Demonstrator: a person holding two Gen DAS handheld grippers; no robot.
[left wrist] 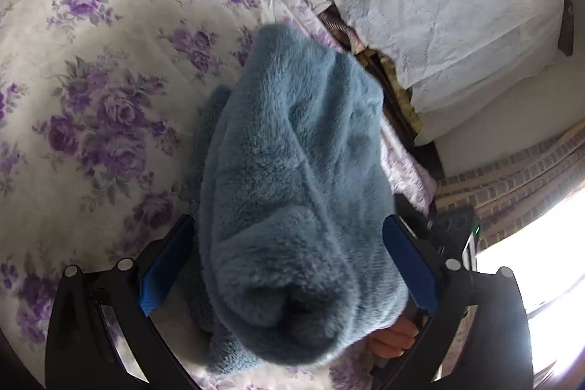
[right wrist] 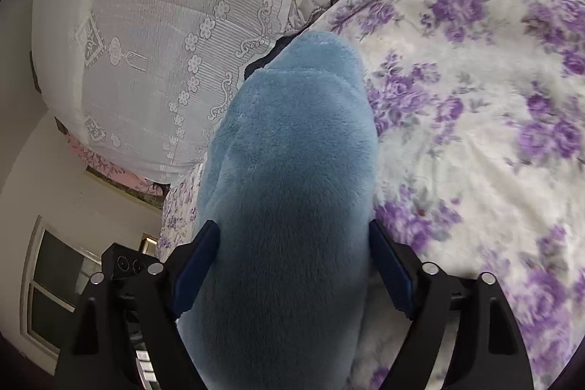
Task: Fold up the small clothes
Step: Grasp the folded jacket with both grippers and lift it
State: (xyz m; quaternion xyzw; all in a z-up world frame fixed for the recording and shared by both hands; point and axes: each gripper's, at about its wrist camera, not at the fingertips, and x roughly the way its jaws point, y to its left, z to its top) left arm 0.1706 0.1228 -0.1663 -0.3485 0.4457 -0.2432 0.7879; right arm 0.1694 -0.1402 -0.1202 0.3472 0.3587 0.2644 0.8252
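A: We note the bed (left wrist: pixel 91 68), floral cover, carrying the blue fleece garment (left wrist: pixel 292 170) bunched near its edge. Likely gathered for a fold.

B: We see the left claw (left wrist: pixel 289 265) spread wide, fleece between the pads; contact unclear. The right claw (right wrist: pixel 292 269) likewise stands wide, straddling the garment, not visibly clamping.

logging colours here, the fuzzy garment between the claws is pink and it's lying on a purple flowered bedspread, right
Not pink: the fuzzy garment is blue, as the right wrist view shows plainly. The rest holds: it sits between the claws, on the purple flowered bedspread.
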